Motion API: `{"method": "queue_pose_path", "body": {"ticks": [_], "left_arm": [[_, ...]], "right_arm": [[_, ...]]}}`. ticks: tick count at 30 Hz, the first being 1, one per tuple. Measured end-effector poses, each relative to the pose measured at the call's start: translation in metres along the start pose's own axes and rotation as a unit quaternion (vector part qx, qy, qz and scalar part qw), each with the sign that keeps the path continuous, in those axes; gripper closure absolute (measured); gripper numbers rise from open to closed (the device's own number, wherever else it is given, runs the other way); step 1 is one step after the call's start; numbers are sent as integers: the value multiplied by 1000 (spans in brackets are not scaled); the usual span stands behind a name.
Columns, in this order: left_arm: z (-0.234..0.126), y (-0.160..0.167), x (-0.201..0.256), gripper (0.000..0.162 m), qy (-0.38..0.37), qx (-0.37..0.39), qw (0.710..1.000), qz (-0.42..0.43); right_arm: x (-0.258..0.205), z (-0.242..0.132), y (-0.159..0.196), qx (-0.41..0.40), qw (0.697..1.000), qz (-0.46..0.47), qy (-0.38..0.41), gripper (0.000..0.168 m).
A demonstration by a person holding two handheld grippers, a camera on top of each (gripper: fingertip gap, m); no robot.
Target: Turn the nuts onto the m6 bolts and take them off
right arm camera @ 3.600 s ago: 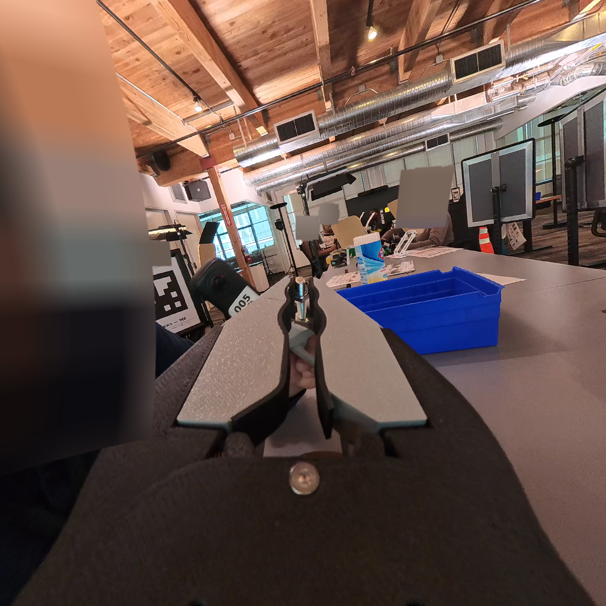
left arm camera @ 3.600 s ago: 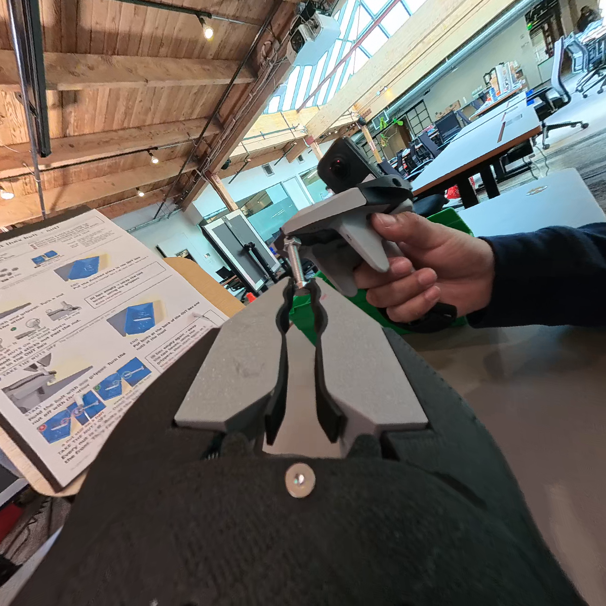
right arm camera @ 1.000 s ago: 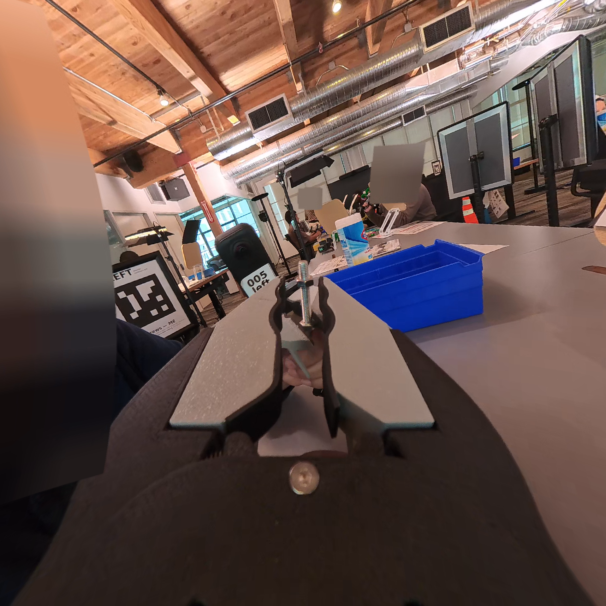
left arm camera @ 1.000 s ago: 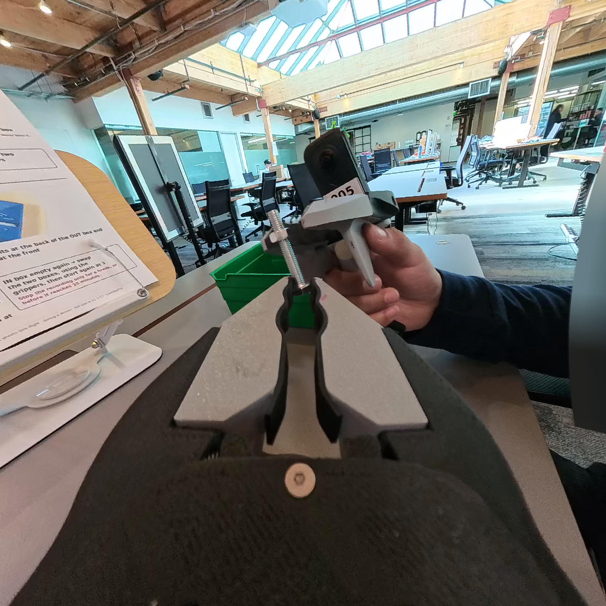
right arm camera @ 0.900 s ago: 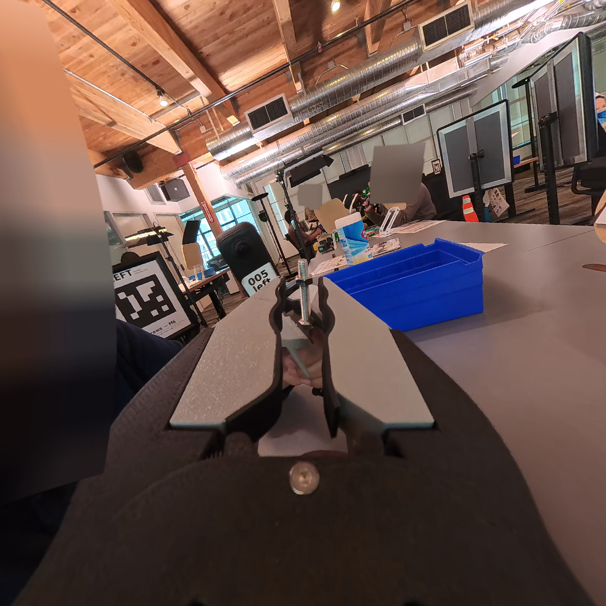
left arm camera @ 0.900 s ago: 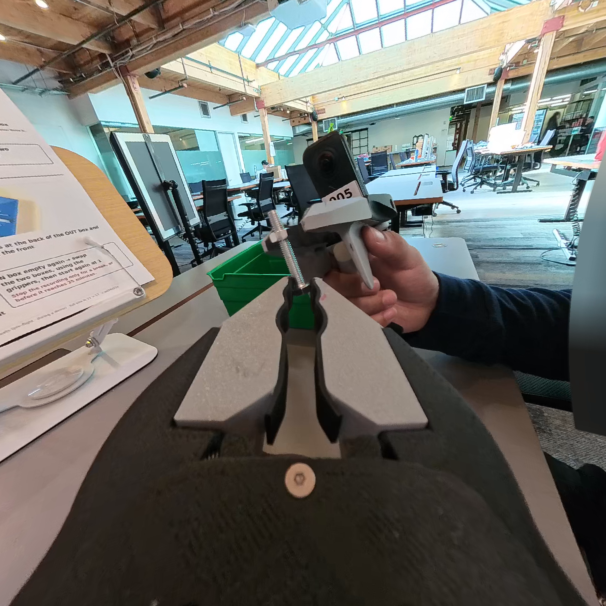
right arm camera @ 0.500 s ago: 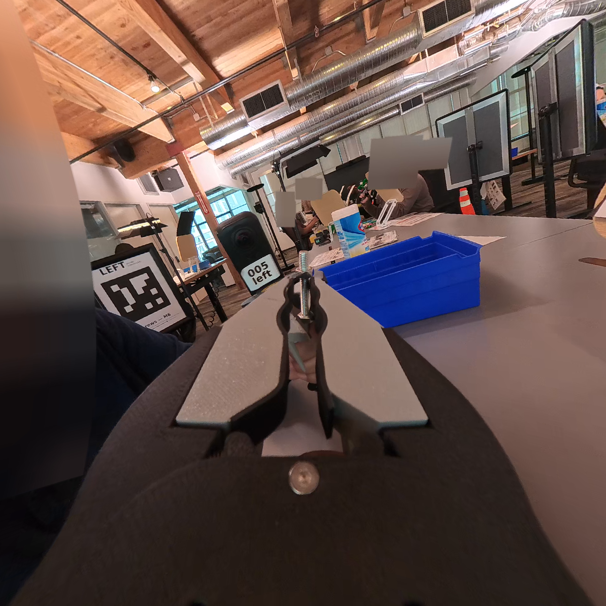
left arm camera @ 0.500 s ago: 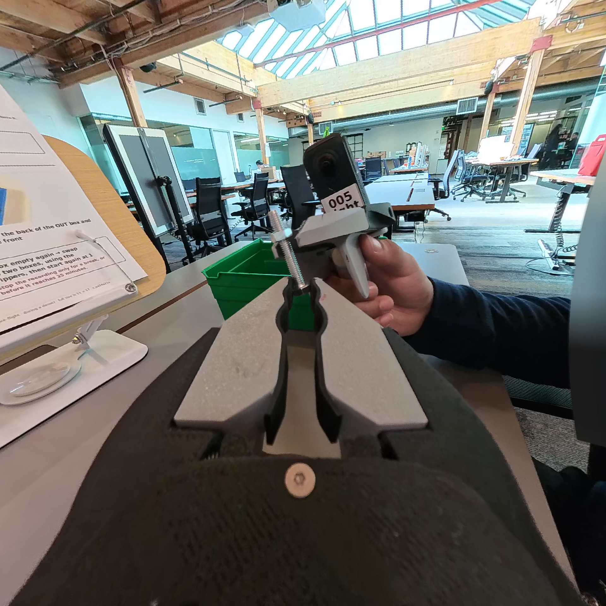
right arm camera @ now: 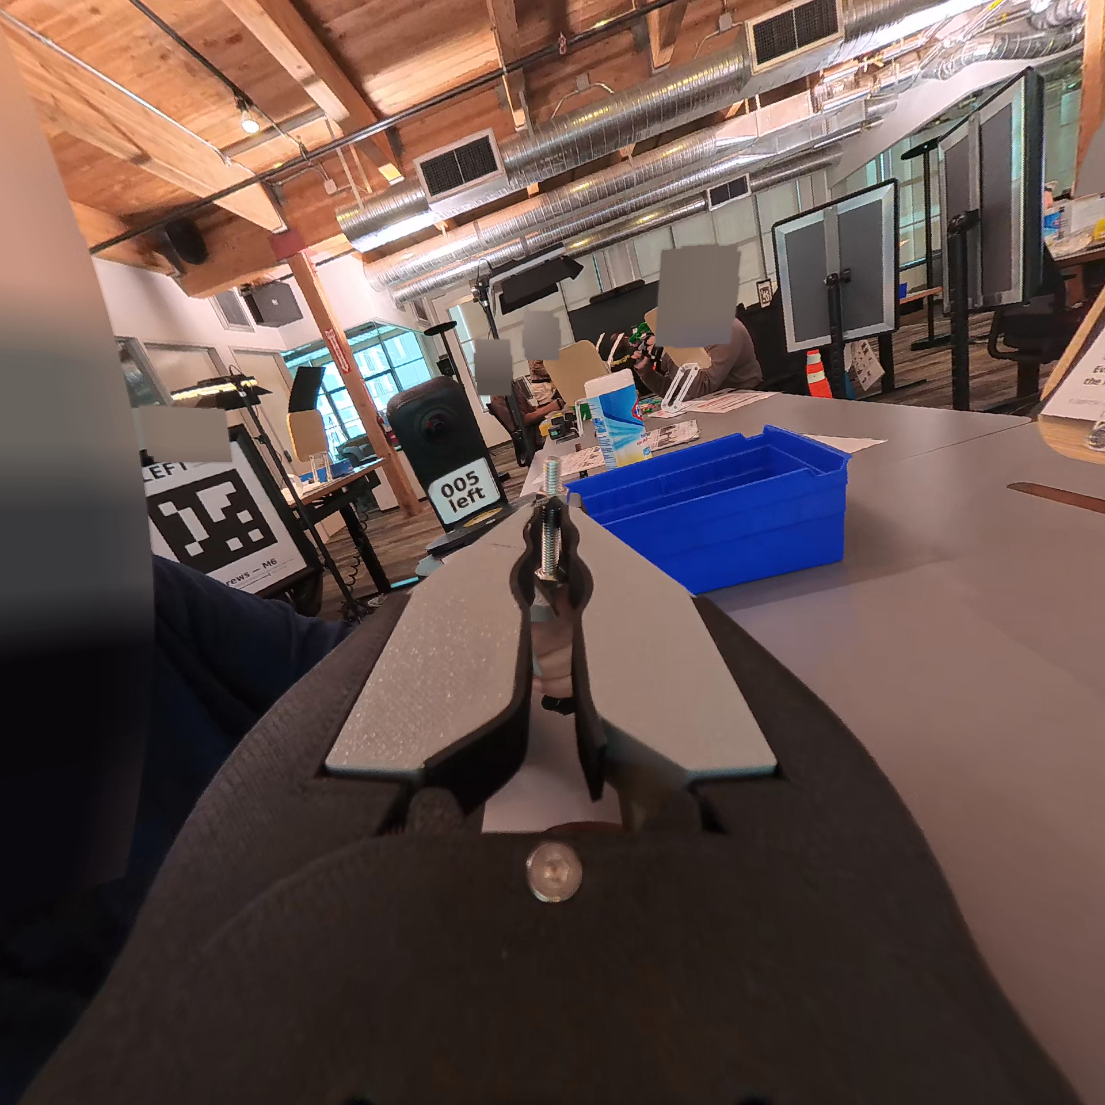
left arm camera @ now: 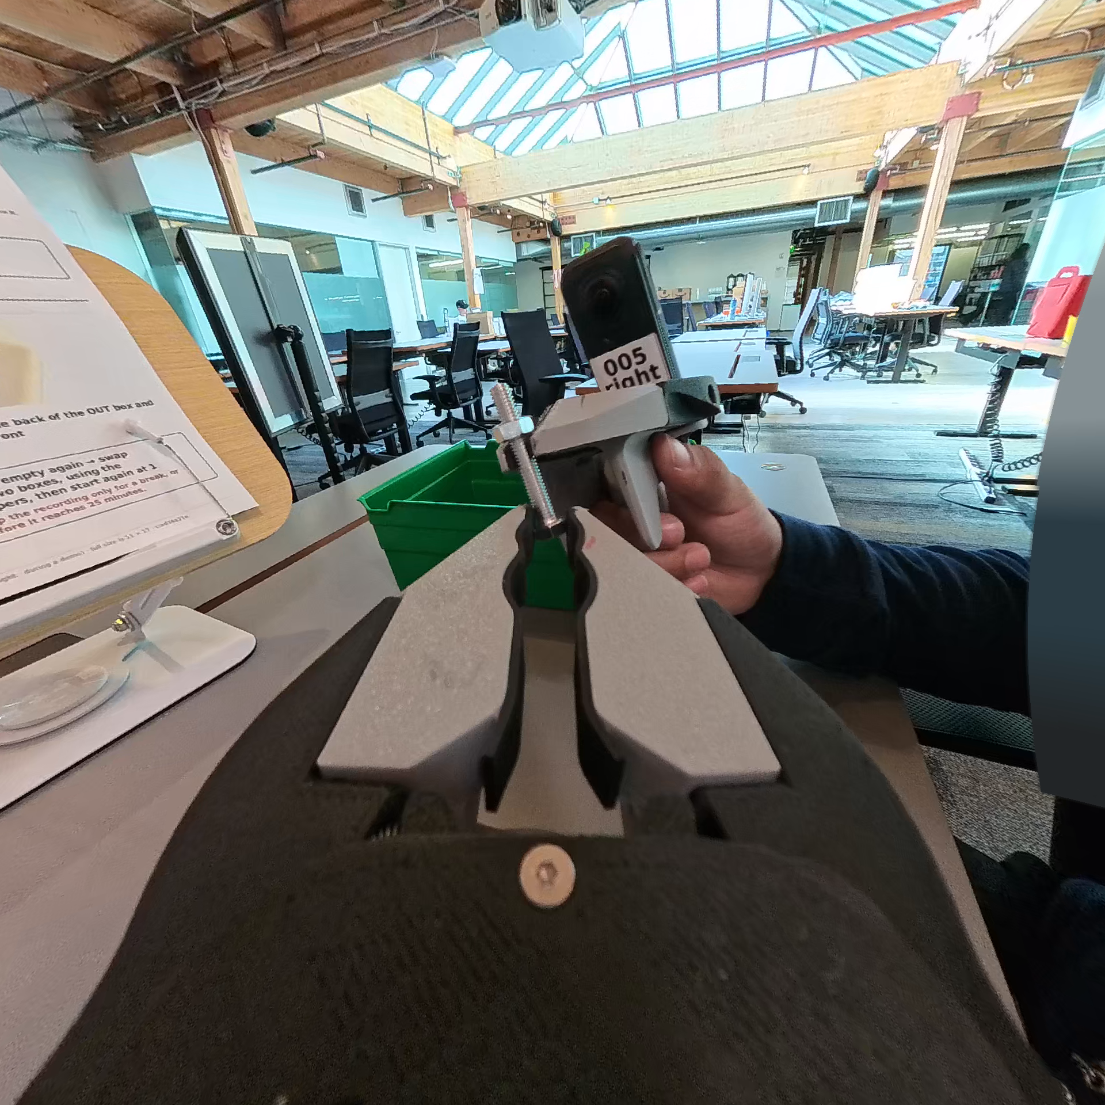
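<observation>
My left gripper [left arm camera: 547,526] is shut on the head end of a silver M6 bolt [left arm camera: 532,472], which rises up and to the left from its tips. A silver nut [left arm camera: 519,427] sits on the thread near the free end. My right gripper [left arm camera: 514,445], held by a hand [left arm camera: 711,526], is shut on that nut from the right. In the right wrist view, my right gripper [right arm camera: 550,508] clamps the nut [right arm camera: 551,495], and the bolt [right arm camera: 550,541] stands upright between its fingers. The left gripper's tips are hidden there; only its camera [right arm camera: 442,442] shows.
A green bin [left arm camera: 442,508] stands on the grey table [left arm camera: 299,598] behind the bolt. An instruction sheet on a stand [left arm camera: 89,466] is at the left. A blue bin [right arm camera: 747,526] and a wipes canister [right arm camera: 613,418] stand farther off, with a black-and-white marker board [right arm camera: 203,520] behind. Less than 4 cm separates the two grippers' tips.
Both grippers have tilted down from the ceiling towards the table. The right gripper has rolled more upright around the bolt, and its jaws, slightly wider a second ago, have narrowed on the nut.
</observation>
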State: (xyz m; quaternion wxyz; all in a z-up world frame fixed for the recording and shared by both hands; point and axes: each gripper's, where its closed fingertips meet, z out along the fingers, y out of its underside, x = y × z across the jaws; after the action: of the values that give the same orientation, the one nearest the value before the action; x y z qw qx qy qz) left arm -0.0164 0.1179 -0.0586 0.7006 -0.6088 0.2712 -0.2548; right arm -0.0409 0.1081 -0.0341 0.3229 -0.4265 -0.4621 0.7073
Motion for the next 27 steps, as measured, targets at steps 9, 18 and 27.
{"method": "queue_pose_path", "body": {"ticks": [9,18,27], "left_arm": [[-2,-1,-5,151,-4,5,1000,-13],[-4,-3,-7,156,-2,11,1000,-22],[-6,-4,-11,158,0,12,999,-40]], "right_arm": [[7,0,5,-18,1000,-4,24,166],[6,1,7,-22,1000,-1,20,166],[6,1,7,-16,1000,20,9,165]]}}
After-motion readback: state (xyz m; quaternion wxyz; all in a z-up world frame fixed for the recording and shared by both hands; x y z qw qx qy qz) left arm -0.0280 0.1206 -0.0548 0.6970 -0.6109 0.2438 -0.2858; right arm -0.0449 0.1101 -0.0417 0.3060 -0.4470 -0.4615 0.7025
